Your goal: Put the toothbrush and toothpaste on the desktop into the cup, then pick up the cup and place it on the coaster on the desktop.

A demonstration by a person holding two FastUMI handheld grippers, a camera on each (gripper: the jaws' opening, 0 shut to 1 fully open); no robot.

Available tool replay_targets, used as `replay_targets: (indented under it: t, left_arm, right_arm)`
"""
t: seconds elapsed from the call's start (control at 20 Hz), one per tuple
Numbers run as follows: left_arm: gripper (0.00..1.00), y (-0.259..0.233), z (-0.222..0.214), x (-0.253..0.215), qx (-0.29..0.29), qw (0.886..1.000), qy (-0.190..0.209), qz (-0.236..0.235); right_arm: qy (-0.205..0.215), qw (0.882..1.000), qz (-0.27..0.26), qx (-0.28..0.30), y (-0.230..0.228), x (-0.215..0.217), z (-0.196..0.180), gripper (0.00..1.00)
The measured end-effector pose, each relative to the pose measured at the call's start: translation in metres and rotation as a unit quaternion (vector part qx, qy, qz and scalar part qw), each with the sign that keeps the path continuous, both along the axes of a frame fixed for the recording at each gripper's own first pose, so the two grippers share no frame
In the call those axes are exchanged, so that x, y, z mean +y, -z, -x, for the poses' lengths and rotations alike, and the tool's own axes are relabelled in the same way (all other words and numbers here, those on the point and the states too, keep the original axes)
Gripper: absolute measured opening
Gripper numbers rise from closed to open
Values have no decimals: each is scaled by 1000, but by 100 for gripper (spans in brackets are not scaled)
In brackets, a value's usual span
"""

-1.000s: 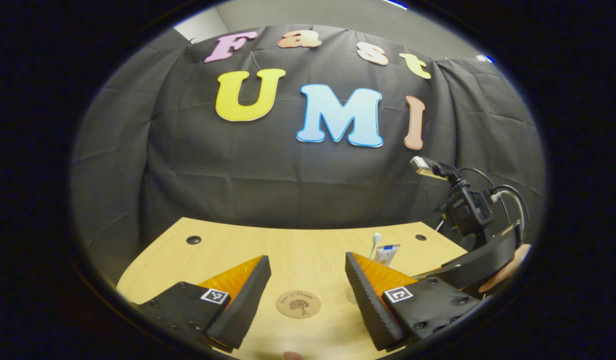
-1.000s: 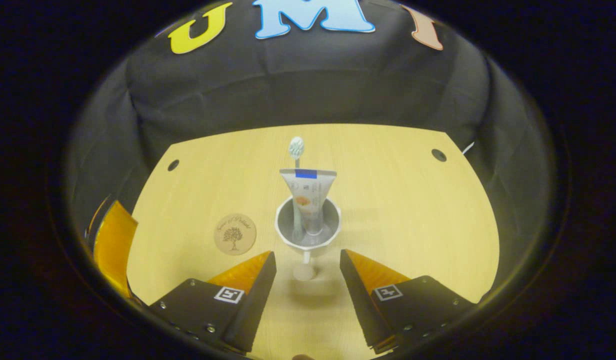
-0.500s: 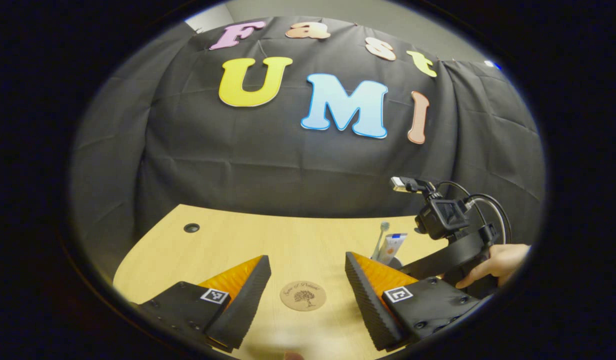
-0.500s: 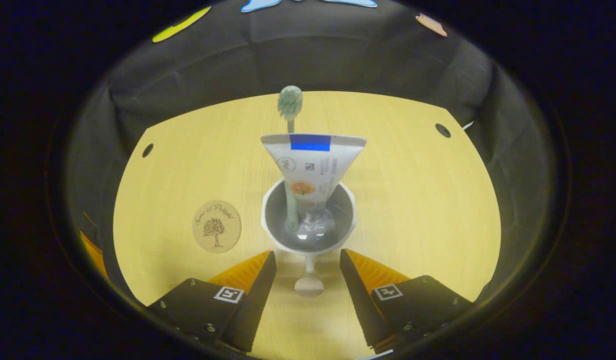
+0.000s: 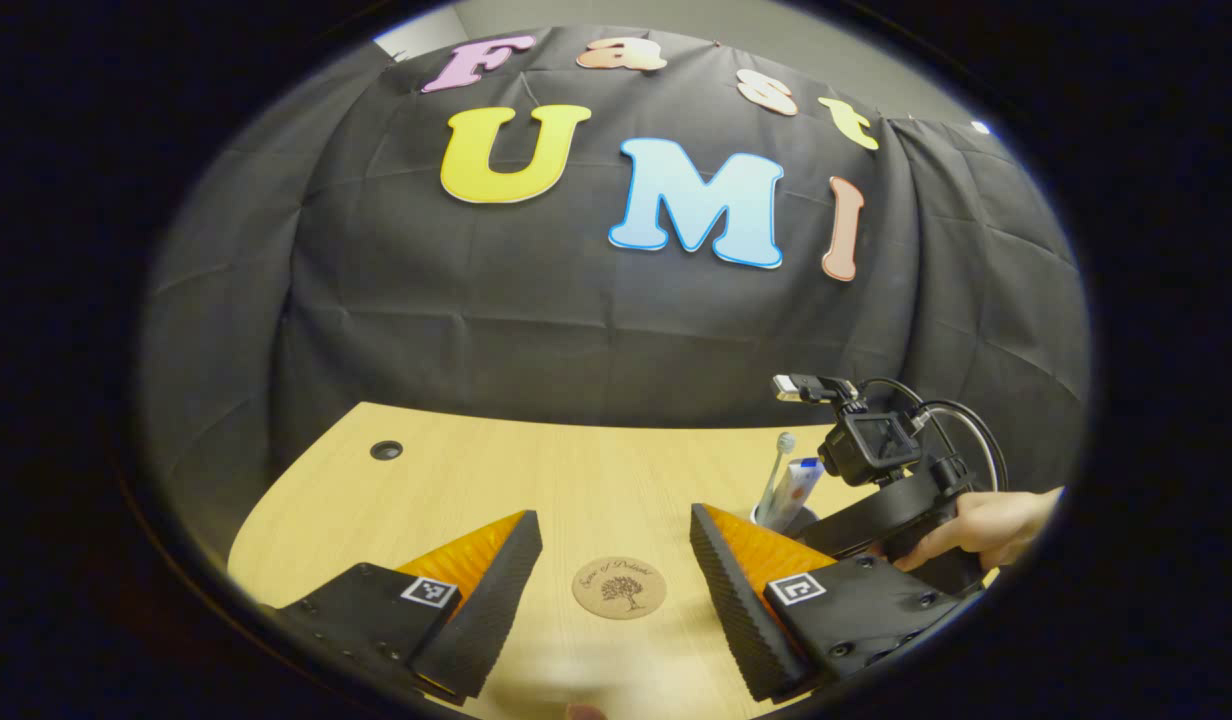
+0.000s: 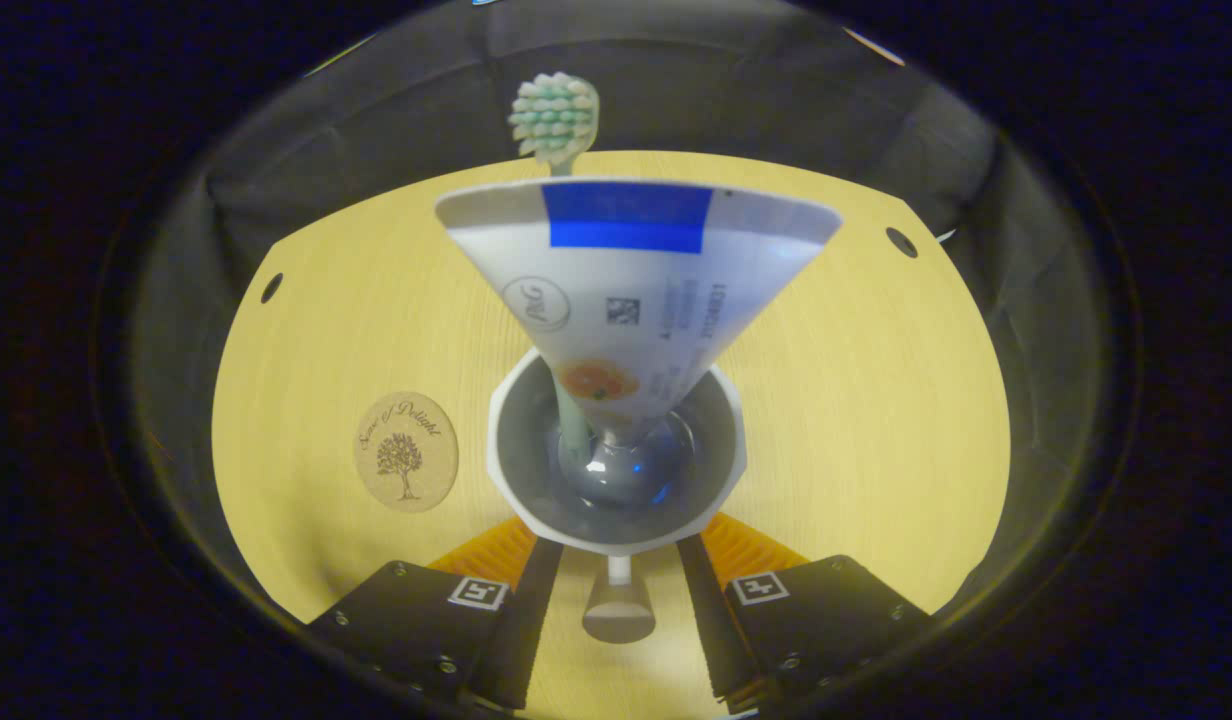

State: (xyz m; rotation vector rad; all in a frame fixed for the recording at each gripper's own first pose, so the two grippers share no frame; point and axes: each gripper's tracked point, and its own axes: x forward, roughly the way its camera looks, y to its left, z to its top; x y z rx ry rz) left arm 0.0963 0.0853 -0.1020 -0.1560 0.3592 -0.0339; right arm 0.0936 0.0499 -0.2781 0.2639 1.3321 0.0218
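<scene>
**White cup straddled at its stem, contents loaded, coaster waiting**

White and faceted at the rim, the cup stands upright on the wooden desktop with the toothbrush and the toothpaste both inside it, bristles and crimped end uppermost; the loading half of the task therefore appears complete. The right gripper sits low under the bowl, its fingers narrowed to either side of the thin stem and round foot; a sliver of desktop shows between each finger and the stem, so the jaws read as nearly closed but not gripping. The low hold seems chosen because the bowl flares too wide to clamp, while the stem offers a slim, centred purchase; the risk is a top-heavy load tipping when lifted. The cork coaster lies flat just beside the cup, apart from it, on the gripper's left. In the left gripper view the left gripper hovers wide open above the coaster, holding nothing, leaving the target unobstructed; farther off a hand steadies the right gripper beside the cup.
</scene>
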Motion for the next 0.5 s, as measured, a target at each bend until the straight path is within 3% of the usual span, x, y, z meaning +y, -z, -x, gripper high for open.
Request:
replay_targets:
  t: [0.05, 0.1, 0.15, 0.2, 0.5]
  left_arm:
    - [96, 1, -1, -1, 2, 1000, 1, 1]
    - [96, 3, -2, -1, 3, 1000, 1, 2]
    - [96, 3, -3, -2, 3, 1000, 0, 2]
    - [96, 4, -4, -2, 3, 1000, -1, 3]
    - [96, 8, -1, 5, 7, 1000, -11, 6]
  right_arm:
    - [-5, 1000, -2, 2, 0, 1, 2, 58]
    - [-12, 1000, 2, 6, 1, -2, 4, 58]
    - [-9, 1000, 1, 11, 6, -1, 8, 37]
    - [-12, 1000, -2, 8, 3, 0, 7, 30]
    - [-16, 1000, -11, -12, 0, 1, 4, 24]
